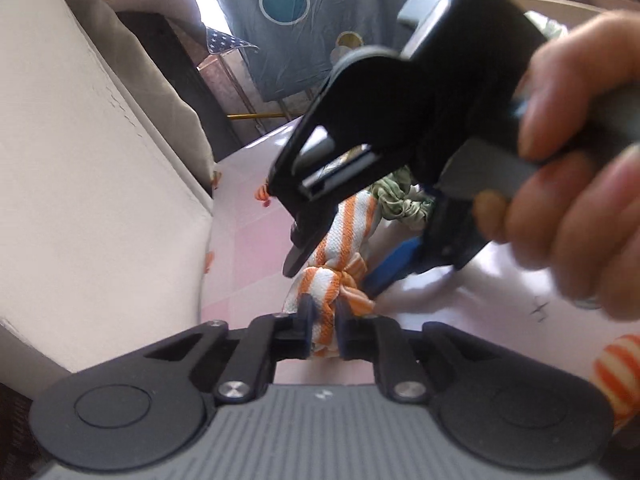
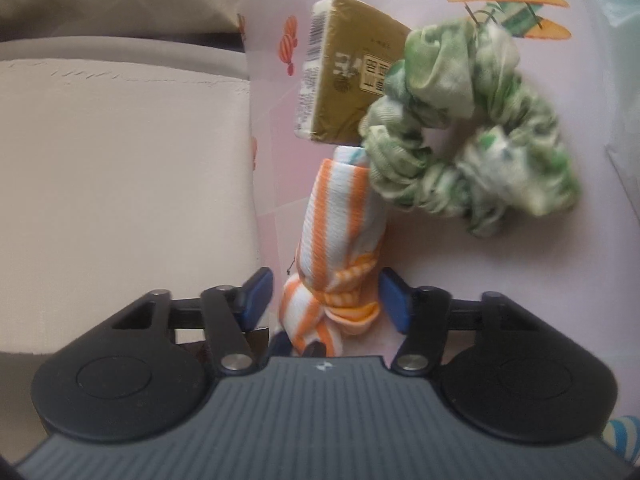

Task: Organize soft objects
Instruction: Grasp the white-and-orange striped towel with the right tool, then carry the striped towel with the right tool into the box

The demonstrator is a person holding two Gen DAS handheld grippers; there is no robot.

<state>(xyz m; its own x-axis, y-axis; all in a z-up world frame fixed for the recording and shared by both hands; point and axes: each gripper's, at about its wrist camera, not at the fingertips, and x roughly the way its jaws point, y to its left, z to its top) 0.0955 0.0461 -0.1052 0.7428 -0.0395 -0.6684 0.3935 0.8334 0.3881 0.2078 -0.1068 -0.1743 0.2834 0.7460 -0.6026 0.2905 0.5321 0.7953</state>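
An orange-and-white striped knotted cloth band lies on the pink table. My left gripper is shut on its near end. In the right wrist view the same band runs between the blue pads of my right gripper, which is open around the knot with gaps on both sides. The right gripper also shows from outside in the left wrist view, held by a hand above the band. A green-and-white scrunchie lies just beyond the band, touching its far end.
A gold packaged block lies beside the scrunchie. A beige cushioned seat borders the table on the left. A paper plane print is at the far right. Another striped orange piece sits at the right edge.
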